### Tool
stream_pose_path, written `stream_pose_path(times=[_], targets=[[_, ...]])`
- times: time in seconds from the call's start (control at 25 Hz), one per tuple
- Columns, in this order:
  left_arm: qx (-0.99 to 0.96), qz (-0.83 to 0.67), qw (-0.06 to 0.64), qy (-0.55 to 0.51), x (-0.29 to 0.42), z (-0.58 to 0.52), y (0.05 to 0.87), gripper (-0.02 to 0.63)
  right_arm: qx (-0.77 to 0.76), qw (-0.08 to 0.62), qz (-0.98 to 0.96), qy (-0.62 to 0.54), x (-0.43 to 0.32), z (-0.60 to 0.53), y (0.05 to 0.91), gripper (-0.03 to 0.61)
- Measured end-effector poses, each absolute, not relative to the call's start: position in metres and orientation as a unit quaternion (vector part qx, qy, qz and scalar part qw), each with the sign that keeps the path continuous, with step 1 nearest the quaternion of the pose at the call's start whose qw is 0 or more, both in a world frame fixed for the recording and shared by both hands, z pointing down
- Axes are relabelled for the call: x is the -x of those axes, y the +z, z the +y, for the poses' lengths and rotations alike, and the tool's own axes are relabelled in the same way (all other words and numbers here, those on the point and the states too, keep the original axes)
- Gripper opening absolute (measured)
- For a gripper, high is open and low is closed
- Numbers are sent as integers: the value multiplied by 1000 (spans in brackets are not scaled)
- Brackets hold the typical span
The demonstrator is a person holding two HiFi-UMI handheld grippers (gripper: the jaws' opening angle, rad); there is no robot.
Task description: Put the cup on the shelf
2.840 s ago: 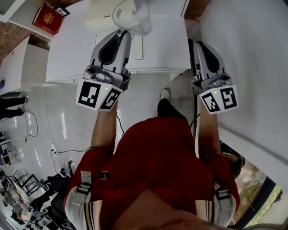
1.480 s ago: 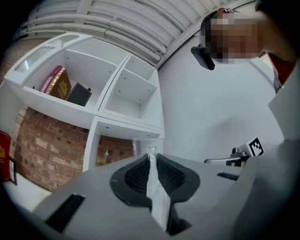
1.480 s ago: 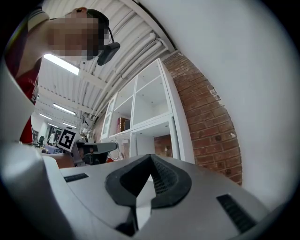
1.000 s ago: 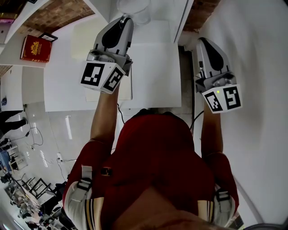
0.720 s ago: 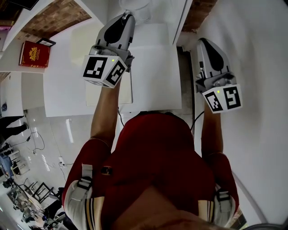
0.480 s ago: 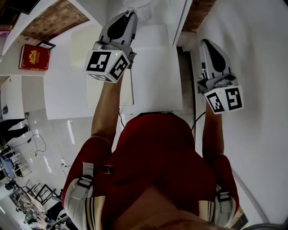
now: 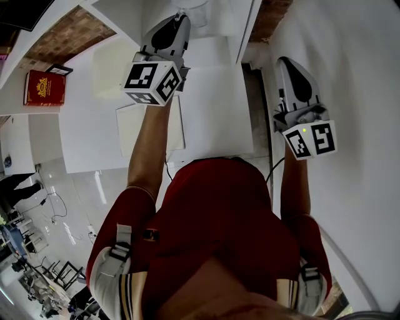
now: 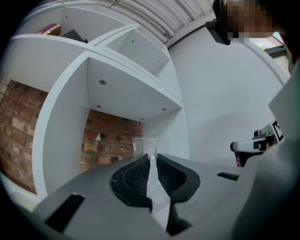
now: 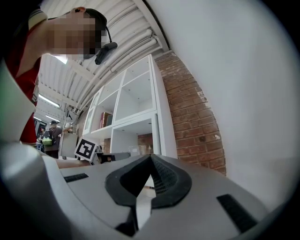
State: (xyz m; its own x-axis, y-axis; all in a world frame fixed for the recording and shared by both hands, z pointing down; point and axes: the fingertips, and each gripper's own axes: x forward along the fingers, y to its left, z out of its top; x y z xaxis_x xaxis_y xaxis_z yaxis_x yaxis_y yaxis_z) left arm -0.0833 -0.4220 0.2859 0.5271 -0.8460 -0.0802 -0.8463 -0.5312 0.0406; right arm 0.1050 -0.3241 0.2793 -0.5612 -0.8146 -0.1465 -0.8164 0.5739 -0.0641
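Observation:
A clear plastic cup hangs at the top of the head view, with my left gripper shut on its wall. In the left gripper view the cup stands upright just past the jaw tips of the left gripper, in front of an open shelf compartment with a brick back. My right gripper hangs lower at the right near the wall, shut with nothing in it. The right gripper view shows the cup small and far off beside the shelf unit.
The white shelf unit spreads below both grippers in the head view. A red book lies on it at the left. A white wall and a strip of brick close off the right side. People and furniture show far left.
The left gripper has carried the cup up and forward toward the shelf compartment. The person has come closer to the shelf unit. The right gripper has barely moved.

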Motion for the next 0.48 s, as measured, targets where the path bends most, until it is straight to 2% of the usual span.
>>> stream_pose_path(times=[0.48], targets=[[872, 489, -5, 29, 76, -439, 302, 37, 466, 76, 881, 1, -108, -328, 286, -3]])
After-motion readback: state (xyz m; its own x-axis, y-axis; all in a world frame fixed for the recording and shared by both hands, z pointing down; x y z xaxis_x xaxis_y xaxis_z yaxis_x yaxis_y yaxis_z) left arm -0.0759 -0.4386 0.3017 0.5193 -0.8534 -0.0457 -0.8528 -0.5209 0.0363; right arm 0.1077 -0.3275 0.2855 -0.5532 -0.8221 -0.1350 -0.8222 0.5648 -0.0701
